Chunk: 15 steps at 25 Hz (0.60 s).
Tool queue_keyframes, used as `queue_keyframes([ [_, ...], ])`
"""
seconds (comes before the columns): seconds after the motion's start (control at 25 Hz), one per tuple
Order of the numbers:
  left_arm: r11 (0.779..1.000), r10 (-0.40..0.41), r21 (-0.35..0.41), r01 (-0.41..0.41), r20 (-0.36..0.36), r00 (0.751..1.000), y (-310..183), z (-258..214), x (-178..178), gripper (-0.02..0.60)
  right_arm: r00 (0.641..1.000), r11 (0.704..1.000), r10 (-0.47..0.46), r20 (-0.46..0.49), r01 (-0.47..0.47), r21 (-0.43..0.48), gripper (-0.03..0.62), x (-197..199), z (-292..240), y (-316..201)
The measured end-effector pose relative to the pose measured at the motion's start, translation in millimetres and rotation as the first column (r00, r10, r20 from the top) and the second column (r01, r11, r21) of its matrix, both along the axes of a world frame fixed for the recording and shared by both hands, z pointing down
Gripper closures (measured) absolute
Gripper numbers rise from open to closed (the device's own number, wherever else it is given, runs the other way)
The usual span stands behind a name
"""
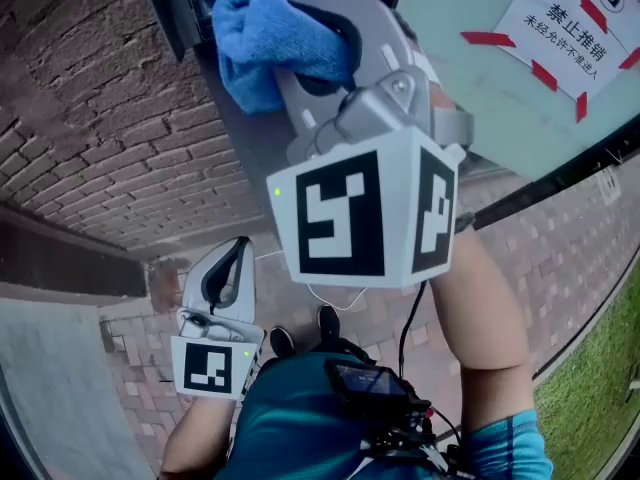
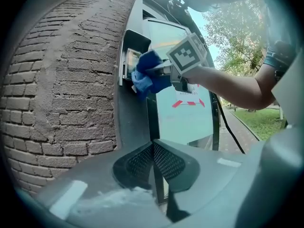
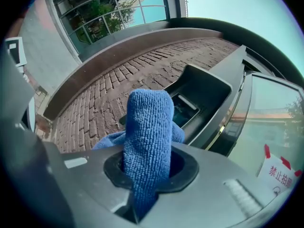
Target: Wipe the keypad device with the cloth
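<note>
- Right tool [image 1: 318, 43], nearest the head camera behind its black-and-white marker cube [image 1: 365, 213], is clamped on a blue terry cloth [image 3: 146, 127]
- Cloth's folded end sits at the mouth of the dark hooded keypad device [image 2: 129, 63], which is mounted on a grey metal frame [image 2: 130, 122] beside the brown brick wall [image 2: 57, 89]; whether they touch cannot be told
- Left tool [image 2: 153, 161] hangs lower, jaws closed together on nothing, well apart from the device
</note>
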State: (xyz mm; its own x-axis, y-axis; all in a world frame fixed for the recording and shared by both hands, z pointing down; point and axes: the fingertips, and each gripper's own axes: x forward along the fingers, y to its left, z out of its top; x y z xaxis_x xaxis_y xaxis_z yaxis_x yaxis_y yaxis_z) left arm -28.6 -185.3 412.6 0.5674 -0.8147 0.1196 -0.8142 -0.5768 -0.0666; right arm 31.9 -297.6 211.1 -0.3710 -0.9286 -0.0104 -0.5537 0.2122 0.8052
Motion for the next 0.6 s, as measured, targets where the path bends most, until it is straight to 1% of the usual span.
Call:
queue_keyframes([
  [0.16,1.0,-0.019,0.018,0.019,-0.004,1.0,-5.1,1.9,-4.2,0.589,1.0,0.999,-0.005,-0.006,0.005,-0.054,0.545,-0.5,35.5,-6.1],
  [0.24,1.0,-0.022,0.005,0.022,-0.007,1.0,-2.0,3.8,-6.7,0.589,1.0,0.996,0.001,-0.014,-0.002,-0.086,0.545,0.1,48.4,-4.4],
  [0.32,1.0,-0.022,-0.003,0.022,-0.011,1.0,0.1,5.3,-8.2,0.589,1.0,0.995,0.001,-0.012,-0.003,-0.096,0.545,-0.9,51.0,-2.1],
  [0.44,1.0,-0.019,-0.004,0.019,-0.011,1.0,0.4,6.8,-7.1,0.589,1.0,0.998,-0.013,0.008,0.013,-0.062,0.545,-4.9,32.0,2.7],
  [0.6,1.0,-0.017,-0.01,0.016,-0.027,0.999,4.4,5.1,-6.8,0.589,0.997,0.999,-0.039,0.066,0.038,0.018,0.545,-11.1,-18.9,13.6],
])
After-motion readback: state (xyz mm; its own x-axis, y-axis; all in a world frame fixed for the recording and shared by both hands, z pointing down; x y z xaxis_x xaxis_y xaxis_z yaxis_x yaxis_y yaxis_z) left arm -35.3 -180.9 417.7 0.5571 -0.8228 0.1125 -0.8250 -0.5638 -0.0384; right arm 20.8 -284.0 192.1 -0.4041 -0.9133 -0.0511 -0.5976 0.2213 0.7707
